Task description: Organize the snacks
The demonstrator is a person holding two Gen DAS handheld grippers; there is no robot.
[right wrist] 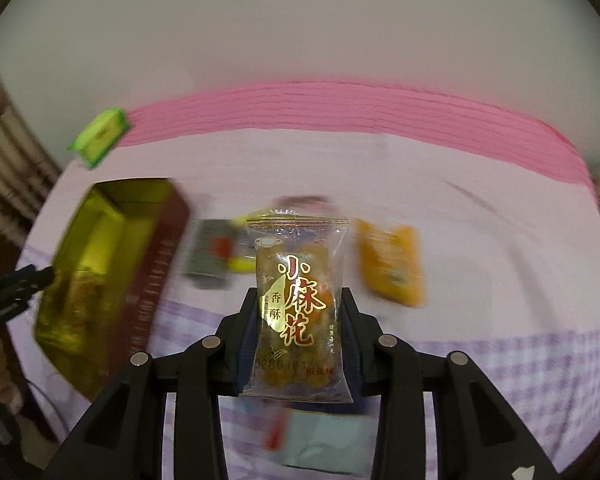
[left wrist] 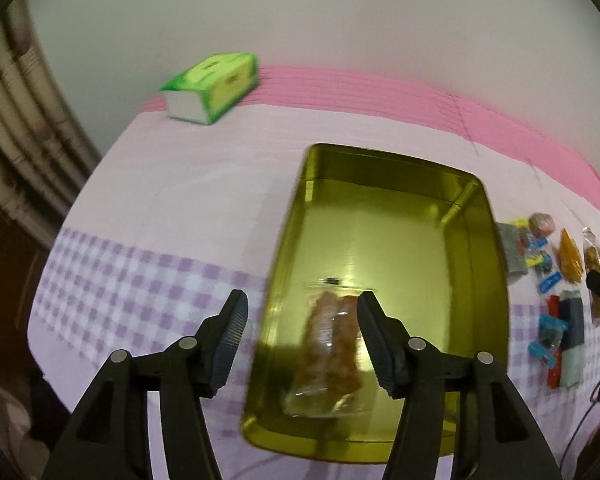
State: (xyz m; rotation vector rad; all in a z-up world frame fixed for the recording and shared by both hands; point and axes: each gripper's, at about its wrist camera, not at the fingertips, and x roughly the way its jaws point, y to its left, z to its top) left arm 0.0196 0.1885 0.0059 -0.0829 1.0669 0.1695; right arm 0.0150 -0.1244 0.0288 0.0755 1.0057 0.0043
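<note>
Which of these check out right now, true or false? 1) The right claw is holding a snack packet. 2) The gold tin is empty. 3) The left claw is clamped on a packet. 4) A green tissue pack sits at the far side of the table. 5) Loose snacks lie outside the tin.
1) True: the right claw is shut on the clear snack packet with red lettering.
2) False: the gold tin already holds one clear packet of brown snacks.
3) False: the left claw is open above the tin, nothing between its pads.
4) True: the green tissue pack lies near the pink edge of the tablecloth.
5) True: loose snacks lie on the cloth beside the tin.
</note>
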